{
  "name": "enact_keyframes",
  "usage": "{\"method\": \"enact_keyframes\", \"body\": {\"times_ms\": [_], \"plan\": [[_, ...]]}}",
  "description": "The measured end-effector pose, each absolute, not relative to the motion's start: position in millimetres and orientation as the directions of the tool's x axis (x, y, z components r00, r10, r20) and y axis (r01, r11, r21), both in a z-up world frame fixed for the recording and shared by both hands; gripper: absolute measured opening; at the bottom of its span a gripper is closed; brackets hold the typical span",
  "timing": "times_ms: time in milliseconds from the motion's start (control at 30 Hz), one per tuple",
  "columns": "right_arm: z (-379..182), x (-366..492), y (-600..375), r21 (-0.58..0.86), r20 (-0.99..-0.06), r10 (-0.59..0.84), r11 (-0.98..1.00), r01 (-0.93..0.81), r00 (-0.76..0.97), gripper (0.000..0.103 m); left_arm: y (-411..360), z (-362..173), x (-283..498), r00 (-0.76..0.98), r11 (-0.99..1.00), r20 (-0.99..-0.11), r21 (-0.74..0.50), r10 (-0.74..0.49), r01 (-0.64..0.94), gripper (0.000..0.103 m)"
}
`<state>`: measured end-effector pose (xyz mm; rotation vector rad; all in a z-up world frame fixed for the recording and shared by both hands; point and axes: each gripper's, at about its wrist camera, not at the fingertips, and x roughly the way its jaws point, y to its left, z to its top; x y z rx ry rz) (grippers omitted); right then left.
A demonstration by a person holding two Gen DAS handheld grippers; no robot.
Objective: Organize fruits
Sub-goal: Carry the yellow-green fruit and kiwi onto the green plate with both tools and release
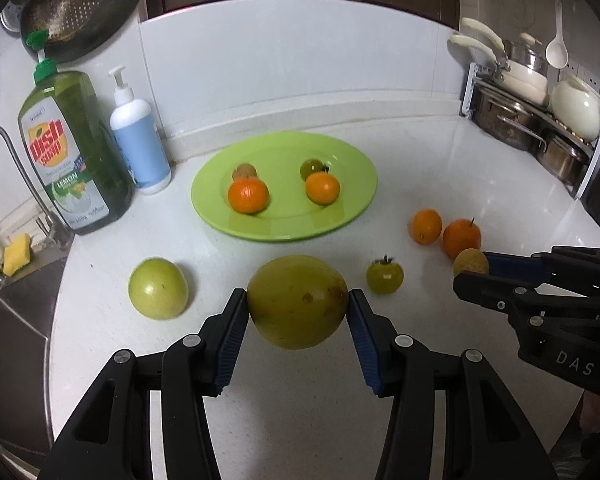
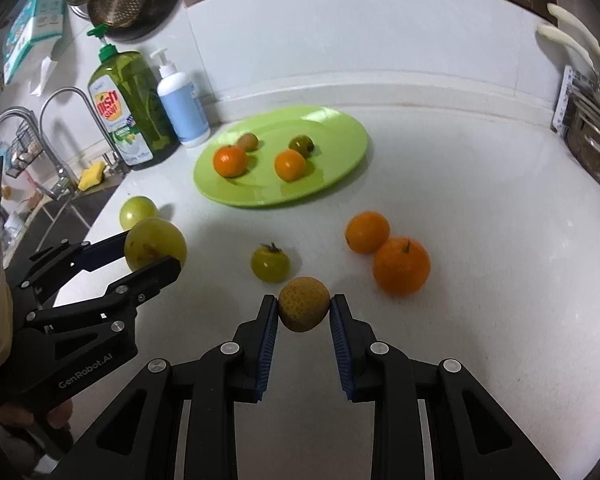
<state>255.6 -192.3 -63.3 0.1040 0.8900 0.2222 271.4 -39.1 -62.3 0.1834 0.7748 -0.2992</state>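
Oranges (image 2: 384,254) and tomato (image 2: 270,263) before plate (image 2: 340,168), claws gripping green fruit (image 1: 297,301) and tan fruit (image 2: 304,304).

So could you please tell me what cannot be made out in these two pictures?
- Small brownish fruit on the green plate: left wrist view, half hidden behind an orange.
- Tan speckled fruit: left wrist view, partly covered by the right gripper's fingers.
- Stacked steel pots: right wrist view, cut by the edge.

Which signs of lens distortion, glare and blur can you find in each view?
Left wrist view: the backsplash edge bows in a curve, dark corners ring the picture, glare sits on the green plate, and the fruit on the plate looks soft. Right wrist view: the same curving; the faucet bends; sheen on the countertop.
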Motion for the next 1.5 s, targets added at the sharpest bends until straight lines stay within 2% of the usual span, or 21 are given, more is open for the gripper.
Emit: {"method": "enact_keyframes", "body": {"times_ms": [500, 900, 1500], "plan": [[-19.9, 290.8, -188.8, 0.173, -0.687, 0.277, 0.96, -0.219, 0.671, 0.028, -44.9, -21.5, 299.3, 0.725, 0.936, -0.651, 0.064, -0.223, 0.345, 0.05], [7.3, 344.8, -185.3, 0.139, -0.668, 0.29, 0.953, -0.268, 0.685, 0.028, -50.6, -2.4, 348.2, 0.722, 0.932, -0.647, 0.046, -0.246, 0.359, 0.05], [-13.3, 451.2, -176.8, 0.104, -0.768, 0.274, 0.945, -0.309, 0.578, 0.028, -53.4, -16.5, 446.7, 0.658, 0.925, -0.717, 0.048, -0.23, 0.376, 0.05]]}}
